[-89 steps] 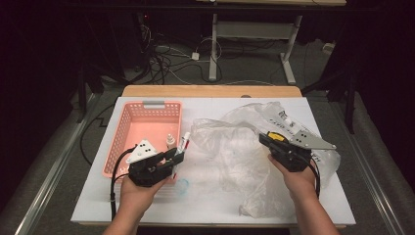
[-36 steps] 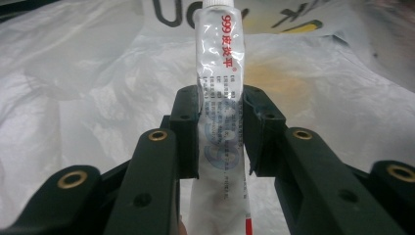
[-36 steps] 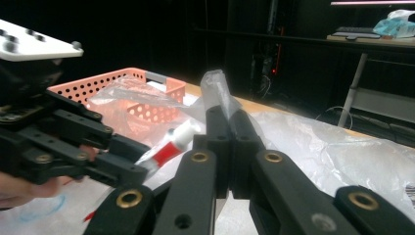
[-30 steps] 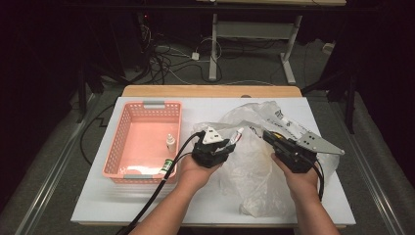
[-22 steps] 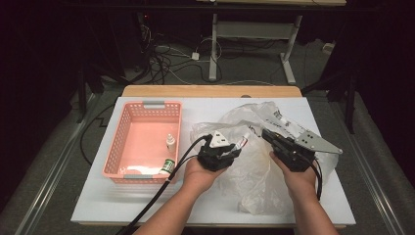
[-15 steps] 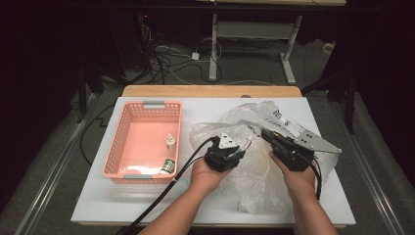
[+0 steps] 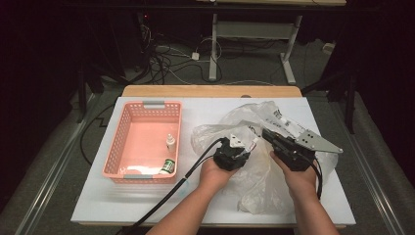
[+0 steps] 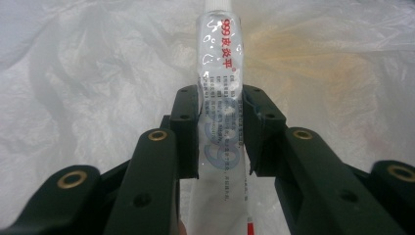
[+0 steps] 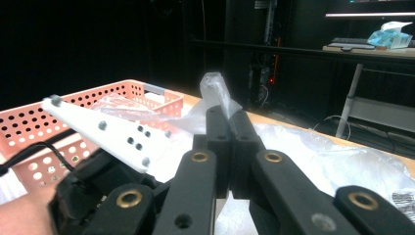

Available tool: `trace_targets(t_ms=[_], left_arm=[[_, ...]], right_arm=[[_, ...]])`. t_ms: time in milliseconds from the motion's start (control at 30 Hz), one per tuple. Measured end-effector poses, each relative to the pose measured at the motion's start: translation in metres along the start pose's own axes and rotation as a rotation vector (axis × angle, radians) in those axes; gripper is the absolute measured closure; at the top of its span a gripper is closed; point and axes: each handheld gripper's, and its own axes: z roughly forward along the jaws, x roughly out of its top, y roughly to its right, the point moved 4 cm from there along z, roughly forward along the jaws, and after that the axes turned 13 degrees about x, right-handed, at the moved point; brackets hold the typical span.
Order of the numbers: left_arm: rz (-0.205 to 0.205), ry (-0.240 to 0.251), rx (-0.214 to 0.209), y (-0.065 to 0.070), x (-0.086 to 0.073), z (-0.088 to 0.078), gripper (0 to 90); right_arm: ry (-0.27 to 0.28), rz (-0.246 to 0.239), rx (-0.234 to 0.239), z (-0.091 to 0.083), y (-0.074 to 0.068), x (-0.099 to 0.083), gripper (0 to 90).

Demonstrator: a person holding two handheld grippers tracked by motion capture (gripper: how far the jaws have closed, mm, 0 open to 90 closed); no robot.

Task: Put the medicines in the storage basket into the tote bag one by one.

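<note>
Bag (image 7: 264, 181), a big crumpled clear plastic one, is sprawled over the right half of the white table (image 7: 98, 205), with both grippers working at it. The pink basket (image 7: 128, 174) sits well to its left, with two little bottles (image 7: 171, 142) inside near its right wall. The right gripper (image 9: 226, 115) has its jaws squeezed fully together on a pinched-up fold of the bag. The left gripper (image 8: 221, 129), just beside it, is clamped on a tube (image 8: 220, 73) with red print, jaws partway closed, pointing down into the bag.
</note>
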Motion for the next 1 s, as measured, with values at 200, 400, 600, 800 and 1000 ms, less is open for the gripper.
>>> trace_targets(t_ms=[200, 400, 600, 800, 1000], left_arm=[[-0.012, 0.014, 0.022, -0.002, 0.002, 0.005, 67.7], [-0.021, 0.045, -0.028, 0.0, 0.003, -0.011, 49.8], [-0.046, 0.072, -0.129, 0.002, -0.004, -0.036, 41.8], [-0.042, 0.093, -0.149, -0.002, -0.014, -0.063, 30.4], [-0.006, 0.09, -0.134, -0.005, -0.026, -0.087, 15.3]], right_arm=[[-0.007, 0.002, 0.004, 0.001, 0.0, -0.001, 90.0], [-0.025, 0.003, 0.012, 0.0, -0.001, -0.003, 90.0], [-0.023, 0.002, 0.009, -0.001, -0.002, -0.003, 90.0], [-0.026, 0.006, 0.0, -0.002, -0.001, -0.004, 90.0], [-0.028, 0.004, -0.002, -0.003, -0.002, -0.004, 90.0]])
